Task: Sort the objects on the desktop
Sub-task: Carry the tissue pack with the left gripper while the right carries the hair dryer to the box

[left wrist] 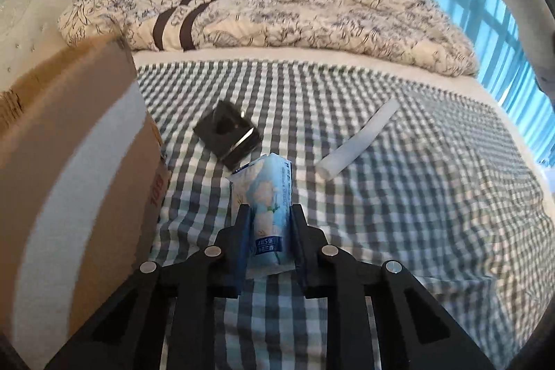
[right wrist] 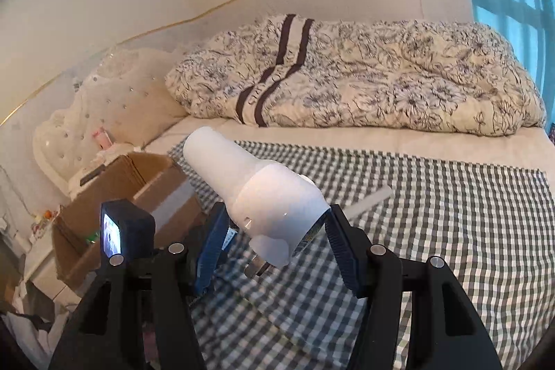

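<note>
On the far left stands the open cardboard box, its near wall just beside my left hand-held gripper, and I think this box is where the things should go. My left hand-held gripper is closed narrowly on a blue tissue pack, which it holds above the checked cloth that covers the bed. A little ahead, a black case lies on the cloth near the box corner, and further right a white tube lies alone, well apart from it. My right hand-held gripper is opened rather wide around a white plug-shaped device and has it lifted off the cloth, with the metal prongs pointing down; on this view the box is to the left and lower. So I judge the step is carrying — both hands are loaded and not yet over the box. The next move asks me to bring each object above the opening and clear the raised flap and walls before releasing. The room on the right side of the cloth is free, but on the left the box edge is close, and the folded quilt closes the far side.
</note>
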`<state>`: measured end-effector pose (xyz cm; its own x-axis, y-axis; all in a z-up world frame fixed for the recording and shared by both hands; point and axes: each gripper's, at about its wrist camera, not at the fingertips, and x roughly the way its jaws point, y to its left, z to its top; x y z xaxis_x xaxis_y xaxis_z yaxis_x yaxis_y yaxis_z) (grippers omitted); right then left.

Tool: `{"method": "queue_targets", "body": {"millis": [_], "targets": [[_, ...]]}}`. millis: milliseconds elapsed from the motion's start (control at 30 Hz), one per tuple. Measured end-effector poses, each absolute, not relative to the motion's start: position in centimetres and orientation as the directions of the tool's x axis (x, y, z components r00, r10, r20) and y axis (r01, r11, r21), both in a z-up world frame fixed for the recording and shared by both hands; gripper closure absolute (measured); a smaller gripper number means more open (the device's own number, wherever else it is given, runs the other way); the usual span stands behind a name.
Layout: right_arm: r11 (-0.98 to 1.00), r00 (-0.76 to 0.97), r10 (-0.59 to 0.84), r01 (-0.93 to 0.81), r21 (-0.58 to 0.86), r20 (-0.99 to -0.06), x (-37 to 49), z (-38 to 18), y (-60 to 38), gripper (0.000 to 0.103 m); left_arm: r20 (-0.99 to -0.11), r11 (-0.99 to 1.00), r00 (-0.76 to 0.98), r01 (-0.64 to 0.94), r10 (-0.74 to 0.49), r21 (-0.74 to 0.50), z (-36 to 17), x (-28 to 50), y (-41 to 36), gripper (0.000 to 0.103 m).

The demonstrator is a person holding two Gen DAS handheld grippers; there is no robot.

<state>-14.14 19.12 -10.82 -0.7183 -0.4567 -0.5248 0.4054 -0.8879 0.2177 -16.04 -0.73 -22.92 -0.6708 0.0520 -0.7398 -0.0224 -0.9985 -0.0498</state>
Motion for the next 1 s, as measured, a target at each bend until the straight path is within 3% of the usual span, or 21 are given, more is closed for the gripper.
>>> {"method": "queue_targets", "body": {"millis": [467, 1000], "targets": [[-0.885, -0.77, -0.462, 0.434, 0.171, -0.44, -10.5, -4.1, 16.5, 0.046, -0.62, -0.995, -0.78, -0.038, 0.084, -0.088, -13.8, -10.8, -1.7, 0.082], [-0.848, -0.783, -0.527, 0.508, 0.15, -0.329, -6.8, 3.2, 12.5, 0.046, -0.44, -0.998, -0.898, 0.037, -0.009, -0.056, -1.3, -5.6, -6.8, 0.081]]}}
